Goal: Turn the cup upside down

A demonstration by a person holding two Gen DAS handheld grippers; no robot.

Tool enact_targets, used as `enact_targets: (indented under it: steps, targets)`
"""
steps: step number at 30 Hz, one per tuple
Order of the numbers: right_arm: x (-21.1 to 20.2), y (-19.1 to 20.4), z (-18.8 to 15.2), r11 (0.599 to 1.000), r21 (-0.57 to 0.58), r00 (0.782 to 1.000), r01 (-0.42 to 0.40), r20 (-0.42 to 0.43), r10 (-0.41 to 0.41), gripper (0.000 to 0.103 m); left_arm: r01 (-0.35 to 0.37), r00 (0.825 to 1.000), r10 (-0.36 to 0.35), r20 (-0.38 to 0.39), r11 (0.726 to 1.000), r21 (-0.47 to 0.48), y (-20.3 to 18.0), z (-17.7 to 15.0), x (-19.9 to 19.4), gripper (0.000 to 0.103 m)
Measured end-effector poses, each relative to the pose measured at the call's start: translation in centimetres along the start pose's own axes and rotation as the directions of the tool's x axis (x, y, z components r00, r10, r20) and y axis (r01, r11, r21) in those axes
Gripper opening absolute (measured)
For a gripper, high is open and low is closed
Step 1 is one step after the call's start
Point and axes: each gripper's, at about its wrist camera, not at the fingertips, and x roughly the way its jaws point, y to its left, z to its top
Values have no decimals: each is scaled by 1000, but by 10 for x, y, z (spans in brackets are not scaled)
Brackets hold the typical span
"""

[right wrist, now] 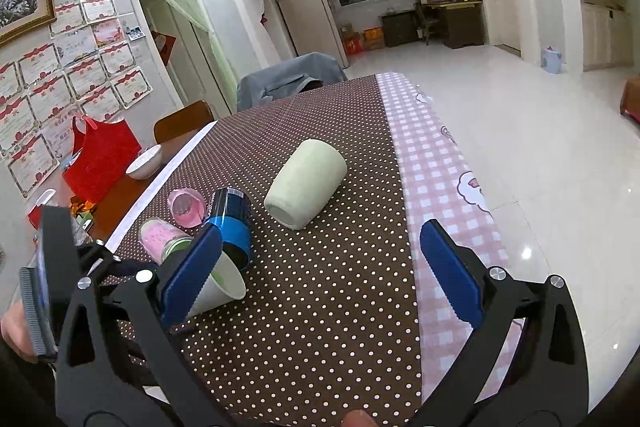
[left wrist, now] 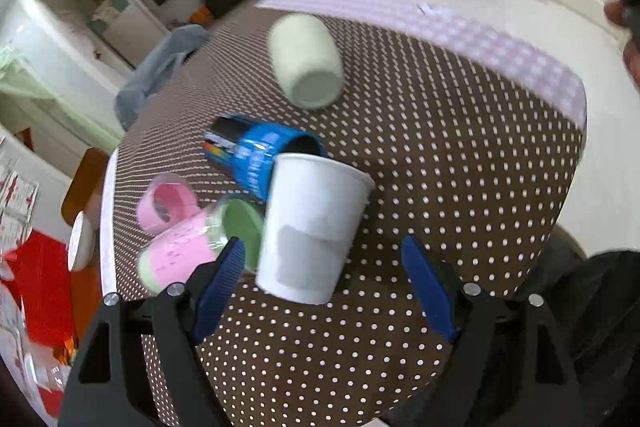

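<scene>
White paper cup (left wrist: 316, 227) is lying tipped on the dotted tablecloth (left wrist: 460, 167), rim against the blue cup (left wrist: 260, 155). Left gripper (left wrist: 324, 267) is spread wide around it, not squeezing; right gripper (right wrist: 320, 267) is wide open too, holding nothing. I reckon it's feather-light and crushable, so I'd pinch mid-wall gently.

Paper cup (left wrist: 316, 227) lies tipped on the table (left wrist: 460, 187), between the left gripper's (left wrist: 324, 287) spread fingers and touching neither. Right behind it, mouth to mouth, lies the can (left wrist: 260, 155). To its left sits the jar (left wrist: 192, 247), on its side, with a lid (left wrist: 168, 203) just behind that. Farther back, apart from the cluster, the mug (left wrist: 306, 61) lies on its side. In the right wrist view the right gripper (right wrist: 320, 267) hovers over the table, mug ahead of it.
</scene>
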Motion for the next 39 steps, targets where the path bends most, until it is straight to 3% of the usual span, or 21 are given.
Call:
enact_targets:
  steps: [10, 20, 30, 39]
  targets:
    - [3, 19, 1, 998, -49, 999, -32, -16, 32, 97, -50, 990, 73, 120, 982, -182, 20, -21, -46, 79]
    - [5, 42, 4, 992, -100, 997, -81, -26, 78, 97, -88, 977, 141, 160, 951, -298, 31, -34, -68, 79]
    - [15, 75, 5, 963, -195, 981, -187, -78, 175, 97, -127, 961, 218, 169, 893, -433, 51, -51, -85, 79]
    - [19, 108, 3, 917, -310, 968, -250, -112, 226, 97, -156, 942, 291, 169, 823, -546, 65, -71, -103, 79]
